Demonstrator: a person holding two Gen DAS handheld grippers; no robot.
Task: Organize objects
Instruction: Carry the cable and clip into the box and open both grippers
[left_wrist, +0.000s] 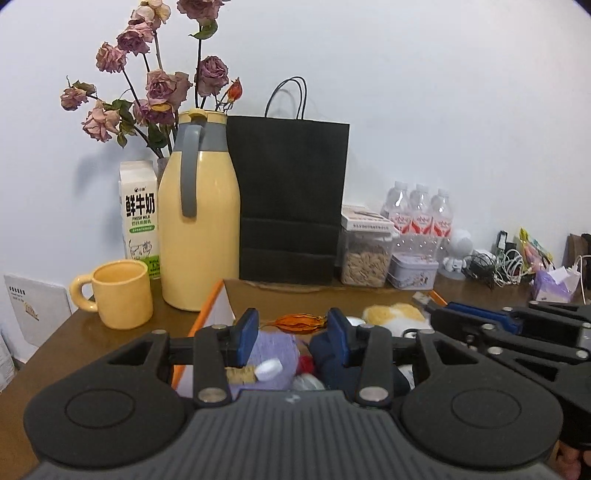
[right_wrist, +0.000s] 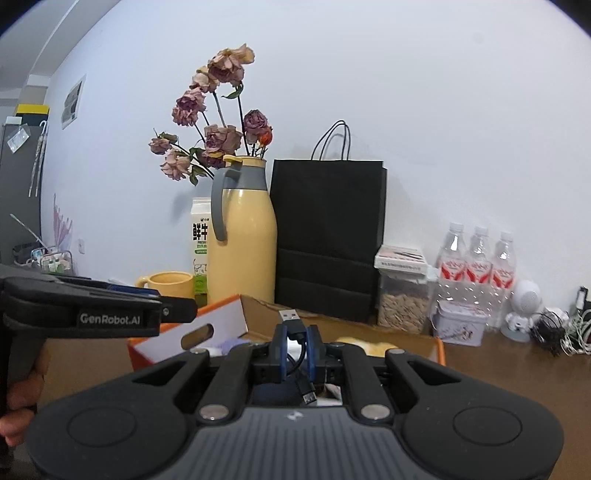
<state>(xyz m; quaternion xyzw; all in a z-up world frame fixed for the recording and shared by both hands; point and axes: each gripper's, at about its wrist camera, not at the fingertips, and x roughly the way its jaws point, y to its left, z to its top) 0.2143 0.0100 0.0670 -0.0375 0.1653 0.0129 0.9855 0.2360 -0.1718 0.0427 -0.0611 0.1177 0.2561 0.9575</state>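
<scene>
My right gripper (right_wrist: 297, 345) has its jaws clenched on a black USB cable (right_wrist: 295, 334), the plug sticking up past the blue pads and a loop of cord hanging below between them. My left gripper (left_wrist: 291, 330) is released, jaws partly apart with nothing between the pads; through the gap I look down onto the contents of the box.

That box, an orange-edged cardboard box (left_wrist: 207, 314), sits on the brown worktop (left_wrist: 74, 332) just below both tools. It already holds a purple knitted item (left_wrist: 269, 354), a dark blue cloth (left_wrist: 325, 350), a cork (left_wrist: 242, 374), a white cap (left_wrist: 269, 369), a dried orange pod (left_wrist: 295, 320) and a yellow-and-white plush (left_wrist: 393, 315).

I judge the sorting to be well under way: several loose things are in the box, and the cable is in hand above it, not yet put anywhere. Further out, a tangle of white cables (left_wrist: 509, 266) lies on the right of the worktop, possibly still to be dealt with. The yellow mug (left_wrist: 118, 295), yellow thermos (left_wrist: 201, 236), milk carton (left_wrist: 139, 218), black paper bag (left_wrist: 291, 199) and water bottles (left_wrist: 419, 212) stand along the wall, and I cannot tell whether they belong to the job.
</scene>
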